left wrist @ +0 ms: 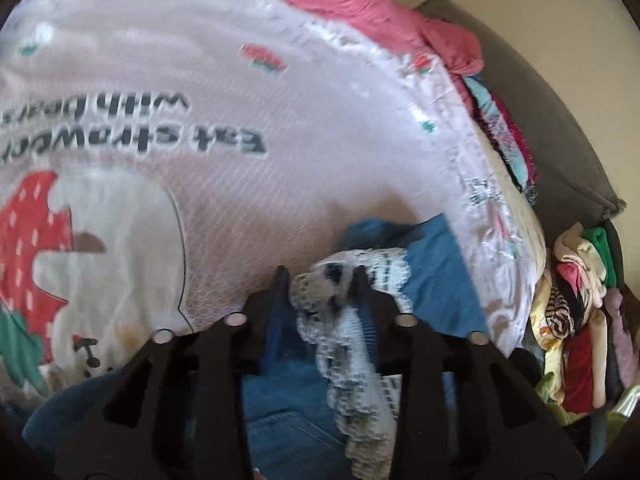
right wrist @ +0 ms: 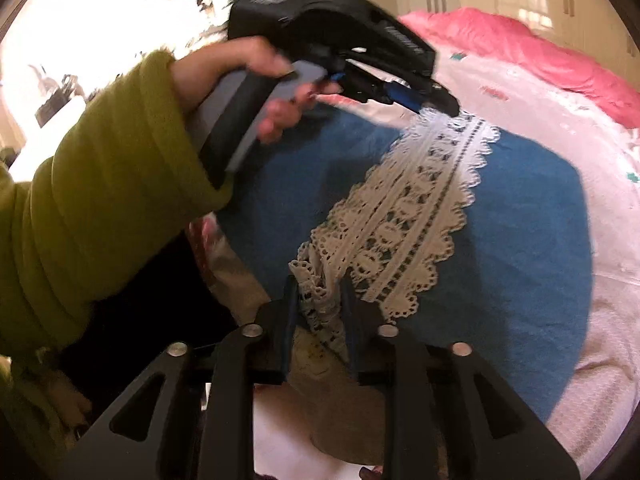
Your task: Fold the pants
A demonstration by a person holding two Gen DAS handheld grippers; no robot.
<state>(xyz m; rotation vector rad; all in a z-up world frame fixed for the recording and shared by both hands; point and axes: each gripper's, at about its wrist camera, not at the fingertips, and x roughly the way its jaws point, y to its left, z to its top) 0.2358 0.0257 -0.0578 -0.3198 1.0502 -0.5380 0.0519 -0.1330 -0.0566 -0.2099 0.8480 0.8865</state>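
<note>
Denim, blue and soft, makes up the pants (right wrist: 520,220), which lie spread on the bed (right wrist: 580,120) over a pale quilt printed with strawberries (left wrist: 240,100); a broad band of white lace (right wrist: 416,208) runs down the cloth. Both grippers sit at the lace, one at each end; the right gripper (right wrist: 320,280) has its jaws closed on the near, bunched end of the band, the lace pinched between the pads; the left gripper (left wrist: 320,276), held in a hand (right wrist: 256,80) with a green sleeve (right wrist: 100,184), has lace between its jaws too, though blur makes it hard to say whether the pads press or merely bracket it; I cannot tell.

The garment should handle as light and limp; denim will hold a crease fairly well and slide little on the quilt; the lace is the delicate part, open-worked, apt to snag or stretch, so a hold that takes denim together with the trim looks safer than lace alone.

Much is hidden: the waistband and leg ends are not clearly identifiable; the left view is smeared; the near part of the pants is covered by the gripper bodies; a pile of mixed clothes (left wrist: 580,300) beside the bed is cut off at the frame edge.
</note>
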